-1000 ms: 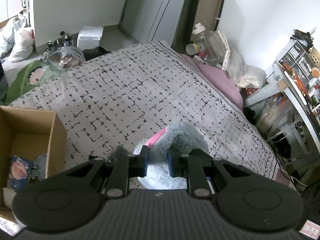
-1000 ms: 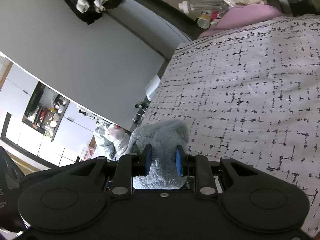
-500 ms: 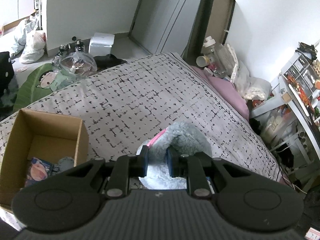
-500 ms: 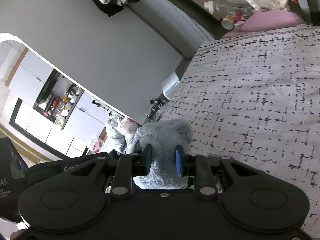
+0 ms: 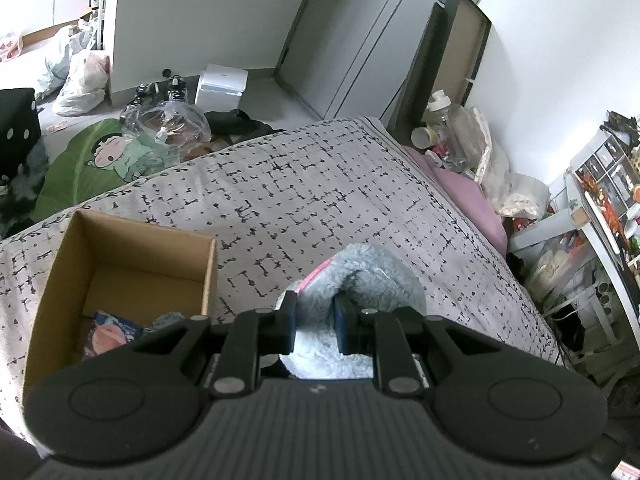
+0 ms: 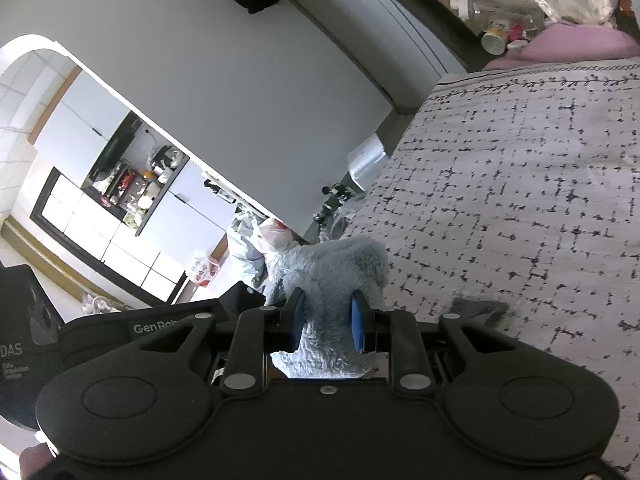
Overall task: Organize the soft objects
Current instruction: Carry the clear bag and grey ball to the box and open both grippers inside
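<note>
— What have the two grippers got hold of?

— The same fluffy grey-blue plush toy (image 5: 360,276), as far as I can see. The left gripper (image 5: 314,322) is clamped on a fold of it, its blue pads pressed into the fur. The right gripper (image 6: 326,320) is pinched on another furry part (image 6: 336,276) in the same way.

— Where is the toy, then?

— Held up above the patterned bedspread (image 5: 280,200), not lying on it. A strip of pink (image 5: 316,274) shows at its left edge.

— And the box?

— An open cardboard box (image 5: 132,236) sits on the bed, to the left of the toy and near the left gripper. Something printed with a peach-coloured picture (image 5: 108,332) lies on its floor, with a bit of grey fluff (image 5: 168,318) beside it.

— Anything on the far side?

— A pink pillow (image 5: 468,196) at the bed's far right corner, with a plastic bottle (image 5: 444,120) and bags just behind it. On the floor at the far left is a green cushion (image 5: 80,164).
</note>
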